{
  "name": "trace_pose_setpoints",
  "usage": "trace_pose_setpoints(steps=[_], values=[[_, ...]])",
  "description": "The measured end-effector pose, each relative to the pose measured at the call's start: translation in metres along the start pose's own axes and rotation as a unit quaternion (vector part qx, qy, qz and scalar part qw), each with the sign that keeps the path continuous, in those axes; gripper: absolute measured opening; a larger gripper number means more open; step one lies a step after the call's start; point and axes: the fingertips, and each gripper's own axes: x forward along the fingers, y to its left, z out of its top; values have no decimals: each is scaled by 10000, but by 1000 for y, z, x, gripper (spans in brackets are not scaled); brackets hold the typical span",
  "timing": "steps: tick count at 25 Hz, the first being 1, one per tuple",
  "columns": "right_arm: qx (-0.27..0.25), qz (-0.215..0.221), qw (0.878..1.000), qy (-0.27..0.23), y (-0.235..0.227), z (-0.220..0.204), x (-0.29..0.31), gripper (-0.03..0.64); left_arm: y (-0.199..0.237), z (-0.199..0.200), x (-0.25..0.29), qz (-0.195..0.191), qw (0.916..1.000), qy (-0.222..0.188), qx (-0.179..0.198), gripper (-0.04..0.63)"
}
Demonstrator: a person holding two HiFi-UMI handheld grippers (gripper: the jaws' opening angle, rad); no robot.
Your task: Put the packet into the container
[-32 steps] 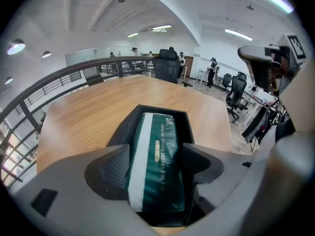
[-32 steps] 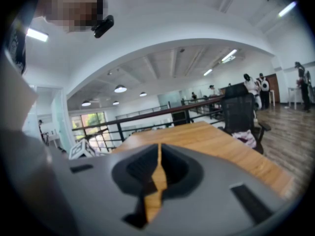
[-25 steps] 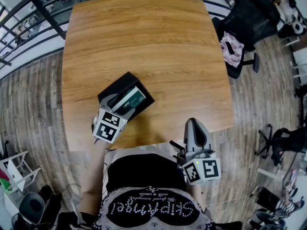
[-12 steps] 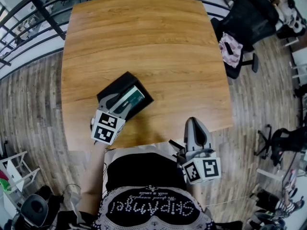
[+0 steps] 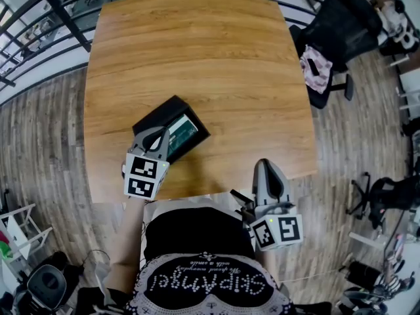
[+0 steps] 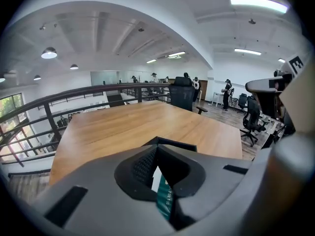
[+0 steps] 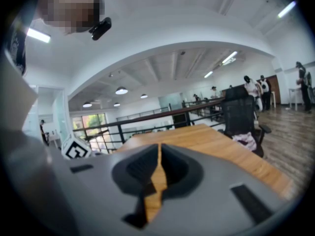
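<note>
1. Head view: the packet (image 5: 183, 131) lies flat inside the black container (image 5: 157, 115), just ahead and to the right of the left claw (image 5: 156, 134) tips. That claw hangs over the container's near edge and doesn't look to be touching the packet. The right claw (image 5: 264, 166) is well off to the right, over the near edge of the table (image 5: 197, 51), with nothing near its tips.
2. Left gripper view: the jaws have just been closing and are now pressed together with nothing pinched. A teal strip of packet (image 6: 164, 196) shows through the gap under the tips, so it's beyond the claw, not in it. The container's black rim (image 6: 174, 143) peeks out just past the tips.
3. Right gripper view: jaws together and empty, only bare tabletop through the slit.
4. Status, my read: placement looks done, with the packet in the container and let go. Left to do: clear the left claw away. I can't confirm from here that the packet sits fully below the rim.
</note>
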Motion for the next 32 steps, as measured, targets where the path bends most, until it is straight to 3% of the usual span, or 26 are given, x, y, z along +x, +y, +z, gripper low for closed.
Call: trace_pose_setpoints(steps=[7,13,19,27,32], values=[[-116,198,9994,-261,0,18,-1,40,13,30,-22,237,9977,-585,-255,29],[-370,250,9984,-353,0,31,1,40,26,68,-51,453,9905,-1259,-304,29],[-542,283,9974,-390,6,38,2,40,39,99,-80,613,9796,-1886,-338,29],[-711,146,9963,-455,17,48,7,40,48,125,-115,664,9684,-2382,-321,29],[-802,204,9951,-547,29,53,11,40,54,139,-147,806,9536,-2882,-327,29]])
